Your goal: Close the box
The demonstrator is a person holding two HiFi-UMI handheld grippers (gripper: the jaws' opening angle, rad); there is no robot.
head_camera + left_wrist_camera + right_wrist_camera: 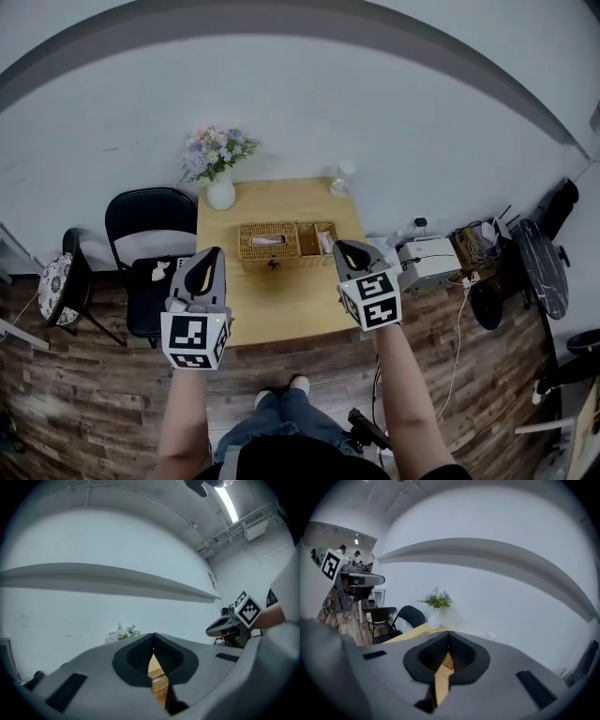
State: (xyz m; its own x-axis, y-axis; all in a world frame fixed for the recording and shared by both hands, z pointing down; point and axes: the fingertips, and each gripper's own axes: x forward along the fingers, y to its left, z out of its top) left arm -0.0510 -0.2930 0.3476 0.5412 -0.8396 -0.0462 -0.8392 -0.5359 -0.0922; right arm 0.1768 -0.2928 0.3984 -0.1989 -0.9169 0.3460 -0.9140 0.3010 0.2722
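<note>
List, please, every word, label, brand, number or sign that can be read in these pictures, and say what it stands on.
No readable text.
Left tool and right tool: only black-and-white square marker patterns, no letters or digits.
Woven box: no label visible.
White device beside the table: any print too small to read.

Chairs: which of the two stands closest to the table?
The black chair, standing right at the table's left edge. The other chair, with a patterned cushion, stands farther left.
</note>
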